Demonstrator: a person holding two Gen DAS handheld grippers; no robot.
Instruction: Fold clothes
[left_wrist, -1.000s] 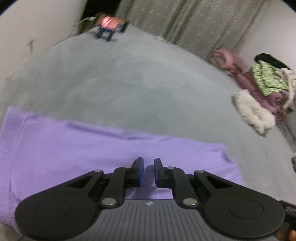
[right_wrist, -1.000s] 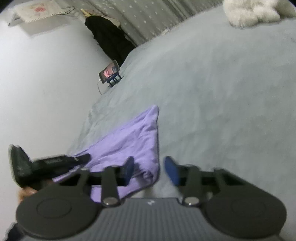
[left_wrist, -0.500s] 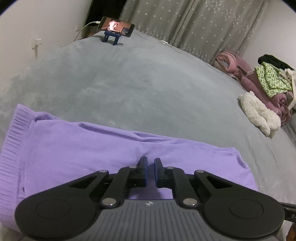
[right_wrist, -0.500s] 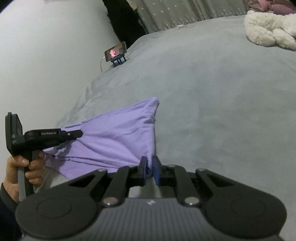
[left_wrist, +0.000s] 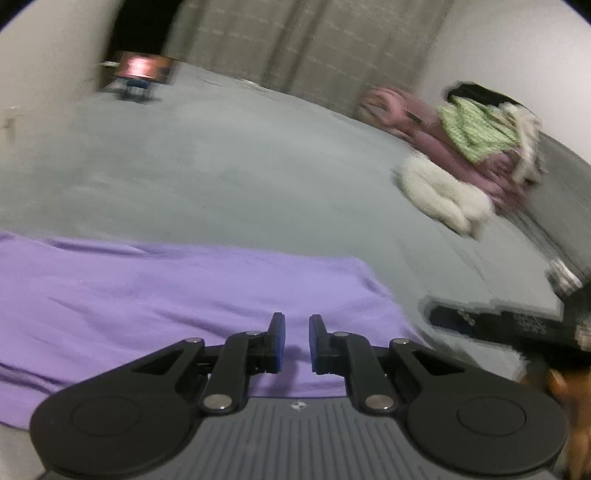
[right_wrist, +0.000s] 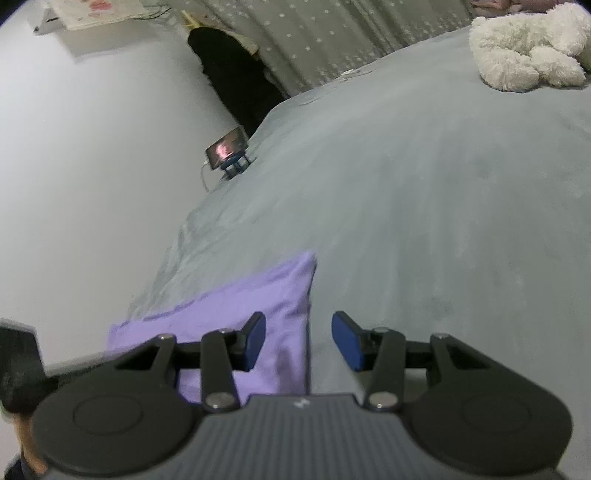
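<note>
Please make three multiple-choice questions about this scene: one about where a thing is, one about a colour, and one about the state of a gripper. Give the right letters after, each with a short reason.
1. Where does the phone on its stand sit?
A. At the far edge of the bed, near the wall
B. On the purple garment
C. On the white fluffy item

2. What colour is the garment lying on the bed?
A. Green
B. Purple
C. White

3. How do the fingers of the right gripper stand?
A. Shut on the garment
B. Shut on nothing
C. Open, wide apart

Answers:
1 A: the right wrist view shows the phone far from the garment, at the bed edge beside the white wall.
2 B: both views show purple cloth on the grey bed.
3 C: a wide gap lies between its blue pads, with the garment's edge below it.
</note>
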